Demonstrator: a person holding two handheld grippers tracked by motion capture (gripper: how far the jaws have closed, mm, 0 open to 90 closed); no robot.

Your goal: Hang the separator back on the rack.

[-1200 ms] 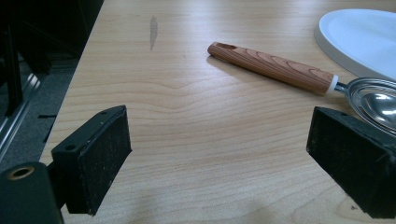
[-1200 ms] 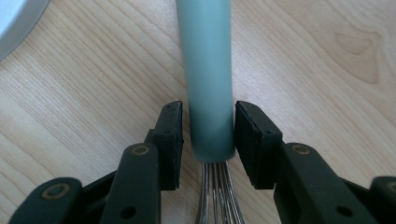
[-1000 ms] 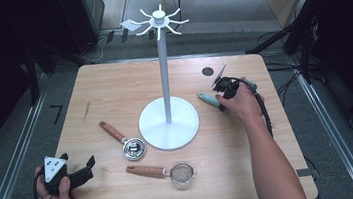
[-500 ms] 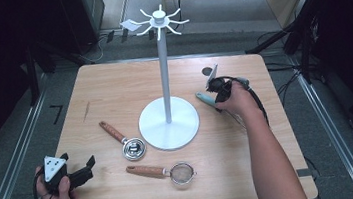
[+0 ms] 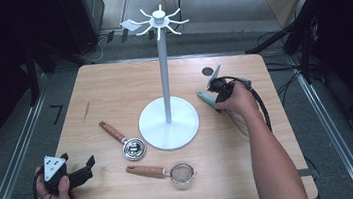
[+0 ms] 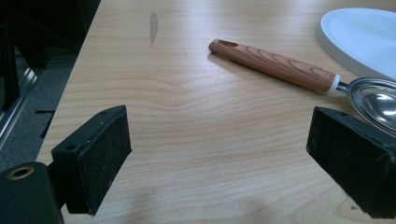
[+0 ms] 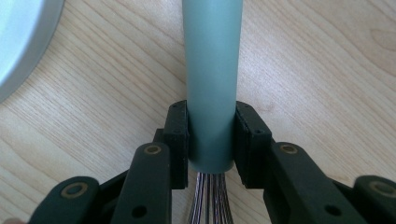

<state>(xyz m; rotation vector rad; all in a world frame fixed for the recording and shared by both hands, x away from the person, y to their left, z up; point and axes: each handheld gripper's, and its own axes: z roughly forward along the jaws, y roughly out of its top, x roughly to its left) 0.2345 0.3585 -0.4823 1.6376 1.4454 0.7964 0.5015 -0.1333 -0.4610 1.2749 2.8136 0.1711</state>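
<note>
At the near left, the left gripper (image 5: 84, 171) rests on the wooden table (image 5: 112, 86) with its jaws wide apart and nothing between them. Right of the white stand (image 5: 169, 123), the right gripper (image 7: 211, 140) has just been closing its jaws and now clamps the grey-green handle of the whisk (image 7: 213, 70), which lies on the table. It seems ready for lifting. Around the table the room is dark, with a grey floor (image 5: 1, 165).

light: even overhead, my counter (image 5: 113, 91) bright, surroundings dark | shadows: soft, short | glare: faint on white stand base (image 5: 169, 123) | blur: near jaws soft, slight overall
</note>
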